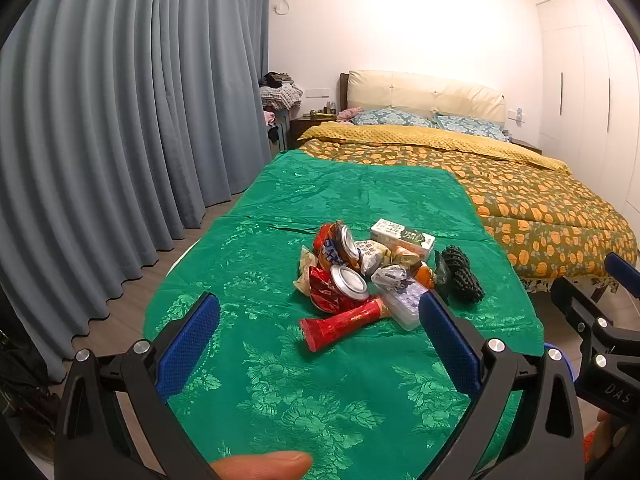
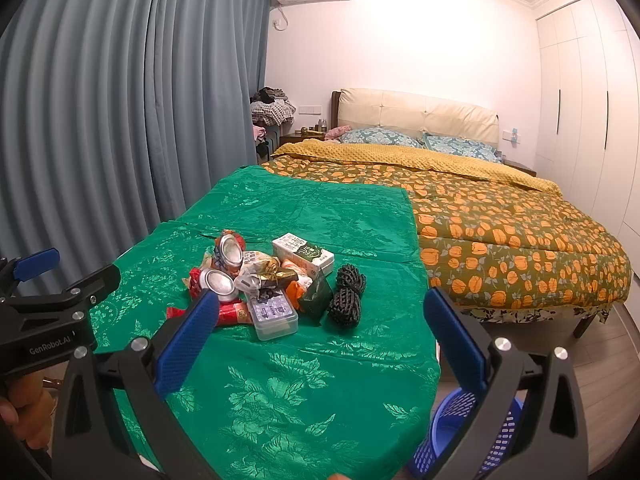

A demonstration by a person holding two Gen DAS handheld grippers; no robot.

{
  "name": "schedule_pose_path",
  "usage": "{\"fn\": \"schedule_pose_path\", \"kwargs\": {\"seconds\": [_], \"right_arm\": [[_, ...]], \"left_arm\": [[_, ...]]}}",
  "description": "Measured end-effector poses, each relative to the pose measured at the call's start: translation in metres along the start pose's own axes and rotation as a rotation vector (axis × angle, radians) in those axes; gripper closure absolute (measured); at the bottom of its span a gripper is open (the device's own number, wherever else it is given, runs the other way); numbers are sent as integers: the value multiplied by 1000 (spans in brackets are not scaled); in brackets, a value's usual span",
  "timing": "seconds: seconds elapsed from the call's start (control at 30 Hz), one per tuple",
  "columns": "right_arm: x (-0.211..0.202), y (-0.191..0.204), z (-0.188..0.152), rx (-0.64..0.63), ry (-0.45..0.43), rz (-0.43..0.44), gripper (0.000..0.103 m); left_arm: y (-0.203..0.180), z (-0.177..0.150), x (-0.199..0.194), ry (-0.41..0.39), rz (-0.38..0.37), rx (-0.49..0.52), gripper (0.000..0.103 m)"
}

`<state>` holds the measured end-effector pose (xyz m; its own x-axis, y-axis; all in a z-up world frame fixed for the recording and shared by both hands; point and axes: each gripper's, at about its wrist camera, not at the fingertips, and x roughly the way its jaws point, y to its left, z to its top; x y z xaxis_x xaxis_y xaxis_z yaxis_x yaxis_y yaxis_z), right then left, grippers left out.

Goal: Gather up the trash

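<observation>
Two grippers poised over a green-clothed table (image 1: pixel 280 380) in a bedroom, both spread wide and holding nothing.

Ahead of the left gripper (image 1: pixel 320 344), between its blue fingers (image 1: pixel 188 348) and slightly beyond the tips: a heap of trash (image 1: pixel 372 272) on the cloth. Nearest the tips, a red tube-shaped wrapper (image 1: pixel 340 326) lying flat, touching none of the pads. Just behind it, two crushed cans (image 1: pixel 344 264), stacked on their sides with the silver ends up. Toward the right finger, a clear plastic box (image 1: pixel 404 308), lid on, contents unclear. At the far side of the heap, a white and green milk carton (image 1: pixel 402 238) on its side. Right of the heap, a black mesh bundle (image 1: pixel 462 274) just beside a dark green packet.

Seen from the right gripper (image 2: pixel 320 344), the same heap (image 2: pixel 264 280) ahead and left of centre, the left finger's (image 2: pixel 186 340) tip overlapping the red wrapper (image 2: pixel 228 314) in view; contact cannot be told. Clear box (image 2: pixel 276 314) and mesh bundle (image 2: pixel 347 294) beyond the gap, apart from both pads.

Below the right gripper's right finger, off the table edge, a blue slotted basket (image 2: pixel 460 432) on the floor, its inside mostly hidden by the finger.

Beyond the table, a bed (image 2: pixel 500 216) with an orange-patterned quilt.
</observation>
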<state>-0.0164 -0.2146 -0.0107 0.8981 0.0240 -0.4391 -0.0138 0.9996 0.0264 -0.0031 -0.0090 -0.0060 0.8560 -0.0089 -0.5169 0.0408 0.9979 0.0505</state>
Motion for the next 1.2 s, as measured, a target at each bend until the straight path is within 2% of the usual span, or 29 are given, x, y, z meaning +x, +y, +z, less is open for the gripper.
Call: {"fn": "schedule_pose_path", "kwargs": {"seconds": [1.2], "right_arm": [[-4, 0, 1, -1, -1, 2, 5]], "left_arm": [[0, 1, -2, 3, -3, -4, 4]]}}
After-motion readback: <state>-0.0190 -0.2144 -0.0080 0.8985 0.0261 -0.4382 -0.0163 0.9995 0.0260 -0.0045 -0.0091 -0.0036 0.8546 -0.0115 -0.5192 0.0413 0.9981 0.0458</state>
